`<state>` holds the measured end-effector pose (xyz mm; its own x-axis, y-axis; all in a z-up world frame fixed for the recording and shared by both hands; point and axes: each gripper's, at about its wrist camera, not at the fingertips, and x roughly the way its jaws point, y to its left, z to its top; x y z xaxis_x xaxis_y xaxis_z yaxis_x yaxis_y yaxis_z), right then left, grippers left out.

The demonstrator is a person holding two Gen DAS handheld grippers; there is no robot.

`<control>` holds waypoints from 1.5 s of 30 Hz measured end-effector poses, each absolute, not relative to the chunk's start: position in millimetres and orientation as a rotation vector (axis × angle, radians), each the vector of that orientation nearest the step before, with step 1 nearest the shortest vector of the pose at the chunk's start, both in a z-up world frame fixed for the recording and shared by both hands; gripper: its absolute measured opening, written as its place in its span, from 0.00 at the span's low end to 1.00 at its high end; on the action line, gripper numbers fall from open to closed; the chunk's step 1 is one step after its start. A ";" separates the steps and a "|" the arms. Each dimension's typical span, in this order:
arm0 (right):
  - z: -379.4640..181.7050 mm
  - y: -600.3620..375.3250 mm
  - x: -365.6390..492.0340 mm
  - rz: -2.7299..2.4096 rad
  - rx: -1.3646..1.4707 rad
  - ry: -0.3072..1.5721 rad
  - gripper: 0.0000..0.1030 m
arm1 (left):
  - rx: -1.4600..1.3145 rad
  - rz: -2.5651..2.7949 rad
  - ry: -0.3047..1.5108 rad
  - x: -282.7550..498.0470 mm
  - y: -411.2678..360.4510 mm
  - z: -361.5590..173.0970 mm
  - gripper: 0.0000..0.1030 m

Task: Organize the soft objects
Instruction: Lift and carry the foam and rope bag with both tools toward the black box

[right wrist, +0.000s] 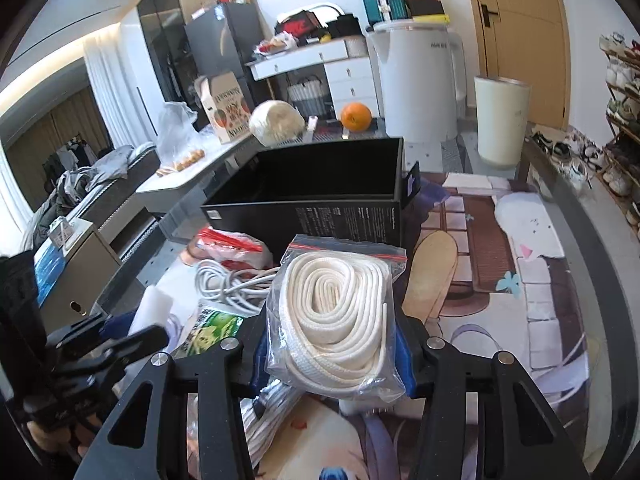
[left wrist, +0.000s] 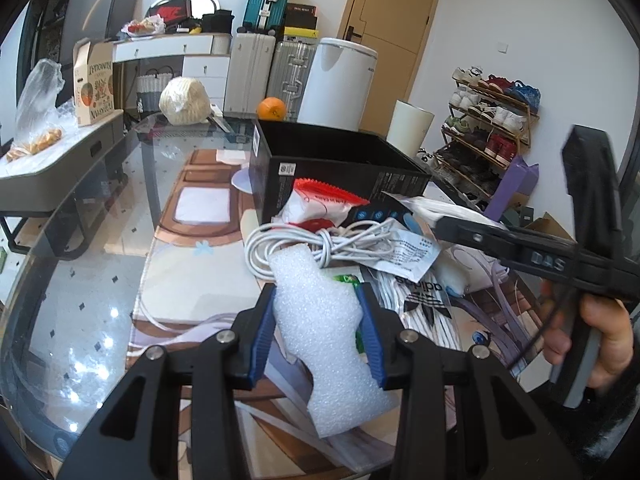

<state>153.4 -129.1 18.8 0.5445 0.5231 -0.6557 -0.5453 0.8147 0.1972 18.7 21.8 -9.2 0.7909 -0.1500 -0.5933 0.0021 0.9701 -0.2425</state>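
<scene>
While the black box (right wrist: 320, 184) stands open and bare inside, the right claw (right wrist: 332, 354) pinches a bag (right wrist: 336, 312) of white cord before it; the left claw (left wrist: 320, 336) pinches a foam piece (left wrist: 320, 328).

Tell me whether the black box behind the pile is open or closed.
Open. The black box has no lid on top; the right wrist view looks over its rim into a dark interior with nothing visible inside.

Right gripper (right wrist: 332, 346) clamps a clear zip bag of coiled white rope (right wrist: 334, 312). Open black box (right wrist: 320, 196) at 12 o'clock; white cable bundle (right wrist: 228, 278) at 10, orange (right wrist: 355, 117) beyond box.
</scene>
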 end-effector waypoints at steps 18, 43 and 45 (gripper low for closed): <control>84.8 -143.6 116.8 0.691 -0.088 0.568 0.47 | -0.141 -0.055 0.528 26.9 14.7 43.2 0.37; 109.3 -121.2 167.5 0.652 -0.142 0.543 0.47 | -0.069 -0.042 0.476 109.8 26.3 88.1 0.37; 106.7 -117.6 175.6 0.652 -0.146 0.551 0.47 | -0.065 -0.040 0.480 118.7 26.7 86.8 0.37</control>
